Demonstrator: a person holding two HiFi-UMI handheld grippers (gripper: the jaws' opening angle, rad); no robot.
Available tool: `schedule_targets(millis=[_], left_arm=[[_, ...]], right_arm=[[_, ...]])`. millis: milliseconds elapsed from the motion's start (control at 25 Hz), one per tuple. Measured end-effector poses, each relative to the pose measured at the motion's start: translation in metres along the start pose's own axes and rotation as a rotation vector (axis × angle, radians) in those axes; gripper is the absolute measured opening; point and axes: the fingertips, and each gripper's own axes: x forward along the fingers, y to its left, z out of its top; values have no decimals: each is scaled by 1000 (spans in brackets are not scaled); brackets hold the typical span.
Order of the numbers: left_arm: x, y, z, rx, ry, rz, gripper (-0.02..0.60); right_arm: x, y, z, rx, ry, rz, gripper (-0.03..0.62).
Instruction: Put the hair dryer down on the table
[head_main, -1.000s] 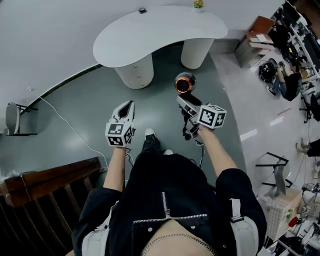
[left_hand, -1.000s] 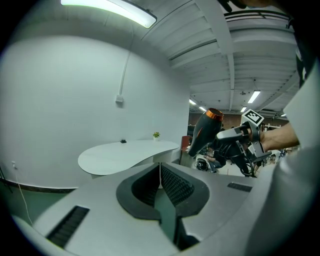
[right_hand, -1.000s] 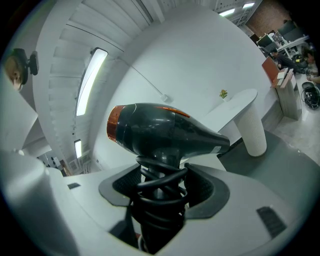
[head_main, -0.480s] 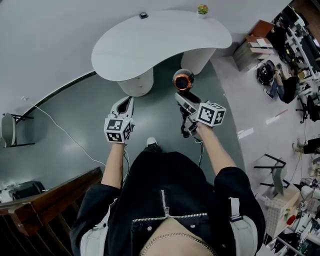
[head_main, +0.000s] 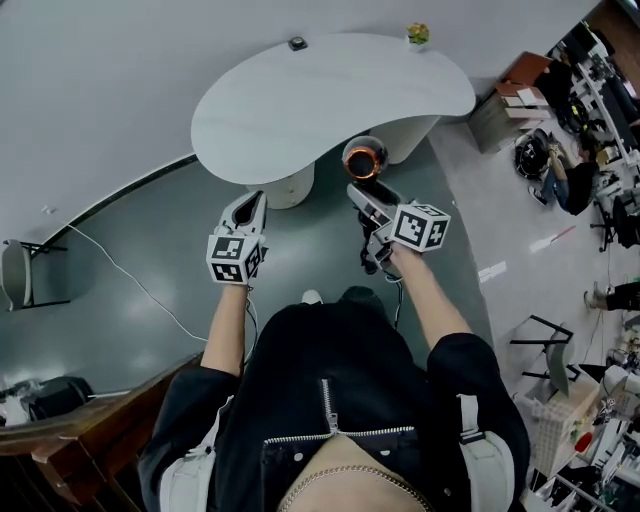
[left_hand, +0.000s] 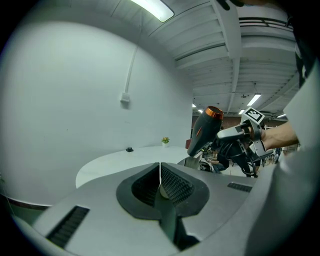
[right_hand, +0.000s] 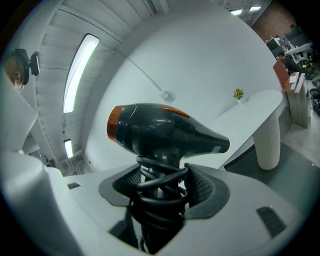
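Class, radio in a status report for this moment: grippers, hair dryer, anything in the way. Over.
Left gripper shut, empty. Right gripper shut on hair dryer, aloft at near edge of table. Small plant far off, nothing blocking.

Right claw grips the cord-wrapped handle of the hair dryer

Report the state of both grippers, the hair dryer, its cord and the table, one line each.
Left gripper: shut, nothing between the jaws.
Right gripper: shut on the hair dryer's handle.
Hair dryer: held up in the air, handle down, not yet on the table.
Cord: coiled round the handle.
Table: carries a small plant and a small dark object near its far edge.
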Motion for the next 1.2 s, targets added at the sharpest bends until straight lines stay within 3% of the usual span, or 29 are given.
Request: schedule_targets(millis=[240,760,1200], left_arm=[[4,18,3,-12,-4,4,25],[19,47,-3,-41,14,66,25],[84,75,24,-53,22,152,25]], right_arm=[[18,2,2,-8,17,-12,270],[63,-8,5,0,87,44,270],[127,-46,60,-20,149,122,270]])
